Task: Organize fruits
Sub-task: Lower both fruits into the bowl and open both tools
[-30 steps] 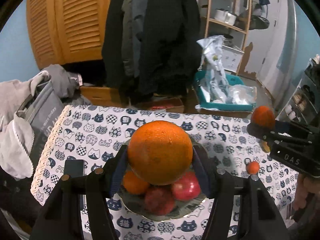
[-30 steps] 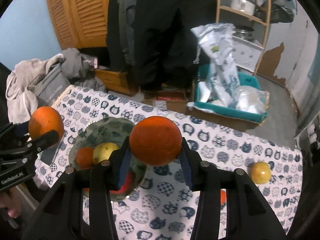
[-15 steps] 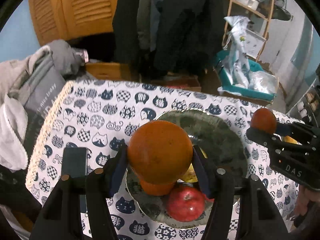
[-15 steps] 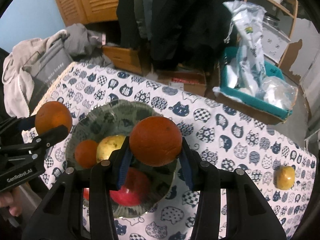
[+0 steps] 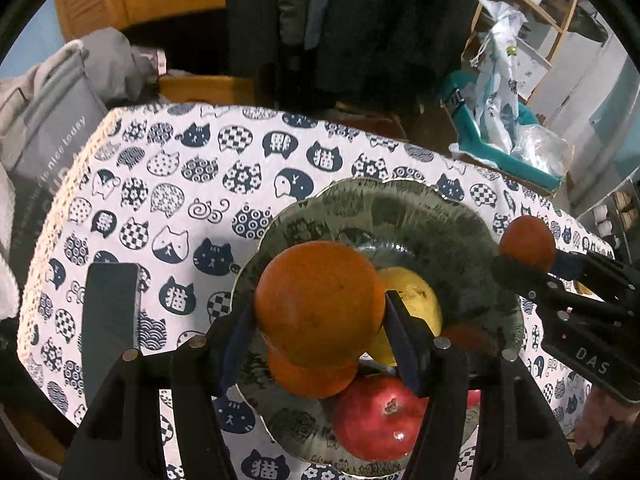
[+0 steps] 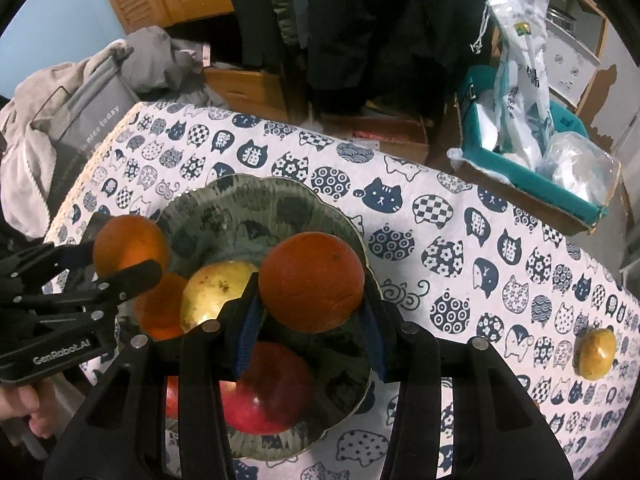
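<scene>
Here the left gripper pinches a big orange between its fingers, low in the middle of the left view, right over the green bowl. The right gripper pinches a second orange the same way, over the right side of the bowl in the right view. Inside the bowl sit a yellow fruit, a small orange and a red apple, all close together. The bowl stands on the counter, which has a cat-print cloth. One more yellow fruit lies alone at the far right of the right view. A dark phone lies left of the bowl.
</scene>
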Motion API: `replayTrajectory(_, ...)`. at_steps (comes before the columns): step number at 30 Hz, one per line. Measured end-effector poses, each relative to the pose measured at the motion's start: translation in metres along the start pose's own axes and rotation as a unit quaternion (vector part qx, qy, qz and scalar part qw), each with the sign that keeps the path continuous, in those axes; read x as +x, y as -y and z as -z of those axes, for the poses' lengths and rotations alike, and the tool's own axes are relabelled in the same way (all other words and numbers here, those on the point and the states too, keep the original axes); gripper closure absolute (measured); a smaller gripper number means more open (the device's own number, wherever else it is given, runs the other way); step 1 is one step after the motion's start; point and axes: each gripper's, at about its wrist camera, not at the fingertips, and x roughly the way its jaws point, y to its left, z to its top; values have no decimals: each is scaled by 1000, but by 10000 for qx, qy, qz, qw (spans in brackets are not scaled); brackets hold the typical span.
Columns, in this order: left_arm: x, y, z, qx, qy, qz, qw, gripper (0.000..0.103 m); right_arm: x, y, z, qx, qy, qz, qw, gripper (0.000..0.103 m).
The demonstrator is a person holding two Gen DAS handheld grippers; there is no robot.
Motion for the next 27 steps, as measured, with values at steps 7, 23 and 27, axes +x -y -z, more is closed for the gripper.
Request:
replayTrajectory(7,18,0,0,25,-249,-3,9997,39,7,2,-2,41,-61,-36,10000,58)
replayTrajectory(23,5,0,1,52,-7,-78,10000,22,11,0,-1,23,-186,-203,9996,57)
replayTrajectory(27,-6,1,2,62,85,-112,9999,22,5,-2,-2,8,-102,-245,9996,44)
